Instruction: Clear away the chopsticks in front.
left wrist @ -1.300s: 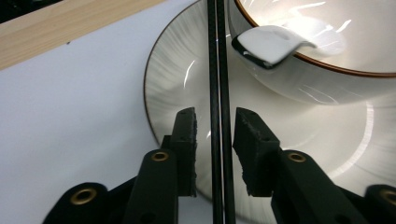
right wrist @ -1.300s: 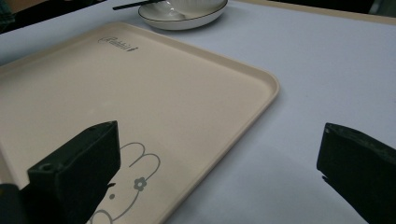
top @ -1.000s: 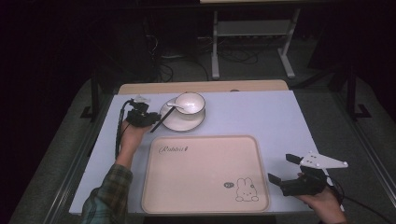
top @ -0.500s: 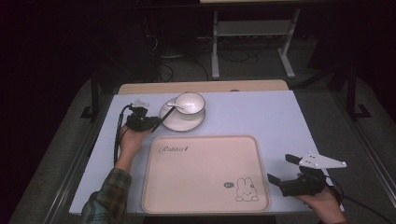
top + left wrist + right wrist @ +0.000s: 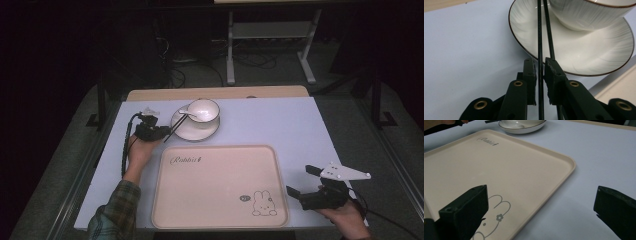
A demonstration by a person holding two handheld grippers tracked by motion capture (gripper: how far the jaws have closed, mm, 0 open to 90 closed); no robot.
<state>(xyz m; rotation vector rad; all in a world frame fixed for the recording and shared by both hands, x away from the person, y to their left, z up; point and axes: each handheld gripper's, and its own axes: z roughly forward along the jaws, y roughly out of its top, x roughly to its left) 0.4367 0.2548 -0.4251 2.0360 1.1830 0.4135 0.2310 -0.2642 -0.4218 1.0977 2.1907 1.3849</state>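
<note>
Two thin black chopsticks lie between the nearly closed jaws of the left gripper, their tips across the white plate under the bowl. Next, probably, lifting them clear. Right gripper gapes empty beside the tray.

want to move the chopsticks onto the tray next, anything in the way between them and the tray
Nothing visible. The left tongs are shut on the chopsticks at the plate, and the tray beside it lies bare.
</note>
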